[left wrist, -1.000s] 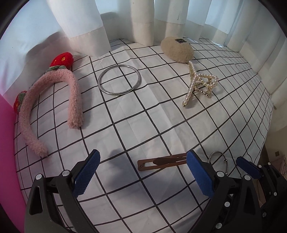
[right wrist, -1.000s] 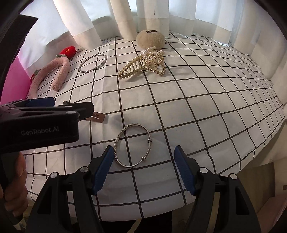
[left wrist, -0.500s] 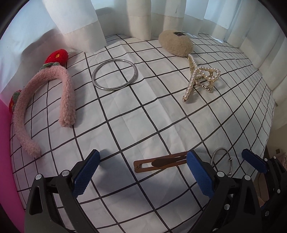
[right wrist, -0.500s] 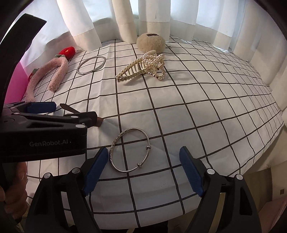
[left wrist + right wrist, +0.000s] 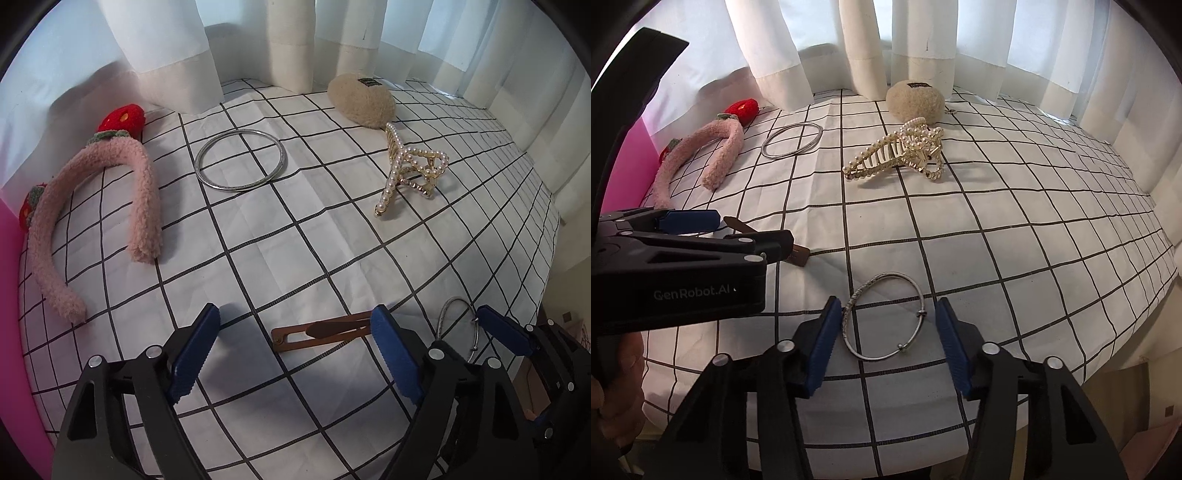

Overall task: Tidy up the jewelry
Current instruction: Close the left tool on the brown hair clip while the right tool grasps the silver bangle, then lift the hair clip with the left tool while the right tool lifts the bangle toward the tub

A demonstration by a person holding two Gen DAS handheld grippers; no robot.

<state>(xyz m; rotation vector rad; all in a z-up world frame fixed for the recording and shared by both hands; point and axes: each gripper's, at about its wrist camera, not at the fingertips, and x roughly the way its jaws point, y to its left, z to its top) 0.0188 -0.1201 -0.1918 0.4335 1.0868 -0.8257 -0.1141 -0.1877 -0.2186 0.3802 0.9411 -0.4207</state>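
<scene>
A thin silver bracelet [image 5: 883, 316] lies flat on the checked cloth between the blue pads of my right gripper [image 5: 886, 341], which is open around it, pads apart from the metal. It shows partly in the left wrist view [image 5: 456, 325]. A brown hair clip [image 5: 321, 331] lies between the pads of my open left gripper [image 5: 295, 350], near the right pad; in the right wrist view it [image 5: 798, 254] is mostly hidden behind the left gripper [image 5: 701, 229]. Farther back lie a large silver bangle [image 5: 241, 160], a pearl claw clip [image 5: 410, 171] and a pink fuzzy headband [image 5: 92, 218].
A beige fluffy hair piece [image 5: 362, 99] sits at the back by the white curtains [image 5: 177, 48]. Red strawberry trims [image 5: 122, 118] are on the headband. A pink surface [image 5: 11, 332] borders the left. The table edge [image 5: 1108, 332] drops off at right and front.
Both grippers have moved forward and down toward the cloth. The right gripper's pads have narrowed around the thin bracelet. The brown clip now sits deeper between the left pads.
</scene>
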